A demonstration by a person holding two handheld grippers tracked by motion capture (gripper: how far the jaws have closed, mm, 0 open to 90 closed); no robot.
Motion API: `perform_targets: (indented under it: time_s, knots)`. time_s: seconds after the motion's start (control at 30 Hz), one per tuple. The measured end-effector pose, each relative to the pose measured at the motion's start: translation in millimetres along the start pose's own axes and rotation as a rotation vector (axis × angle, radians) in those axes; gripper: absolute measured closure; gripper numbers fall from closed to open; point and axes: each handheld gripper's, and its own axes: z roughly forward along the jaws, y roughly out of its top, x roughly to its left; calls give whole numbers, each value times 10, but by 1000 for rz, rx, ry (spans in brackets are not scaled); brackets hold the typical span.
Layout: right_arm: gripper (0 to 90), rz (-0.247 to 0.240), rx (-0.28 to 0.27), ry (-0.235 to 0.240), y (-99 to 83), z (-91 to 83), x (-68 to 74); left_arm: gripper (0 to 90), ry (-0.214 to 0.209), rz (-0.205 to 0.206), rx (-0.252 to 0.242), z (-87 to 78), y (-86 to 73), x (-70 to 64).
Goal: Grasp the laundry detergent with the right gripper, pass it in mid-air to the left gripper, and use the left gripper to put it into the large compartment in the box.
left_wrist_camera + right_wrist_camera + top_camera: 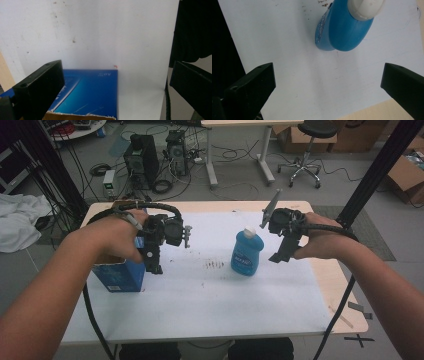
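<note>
On the white-topped bench (200,300): blue box (119,275) at near left, under left gripper (152,262), jaws spread apart. Blue bottle (247,251) with white cap upright at centre, just left of right gripper (281,254), jaws wide apart, holding nothing.

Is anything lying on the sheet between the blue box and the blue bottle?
No object. In the high view, the white sheet between the blue box and the blue bottle holds only a patch of brownish specks.

Label on blue bottle (247,252) too blurred to read, print on blue box (90,92) illegible
</note>
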Motion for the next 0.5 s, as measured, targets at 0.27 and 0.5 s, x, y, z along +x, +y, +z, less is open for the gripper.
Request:
perform_targets:
  time_s: [0.27,0.5]
  knots:
    - [0,44,-63,13,-212,170,-62,1,-2,-3,-2,11,-3,-23]
    - [0,85,-117,21,-331,362,-107,0,1,-6,-7,15,-2,-26]
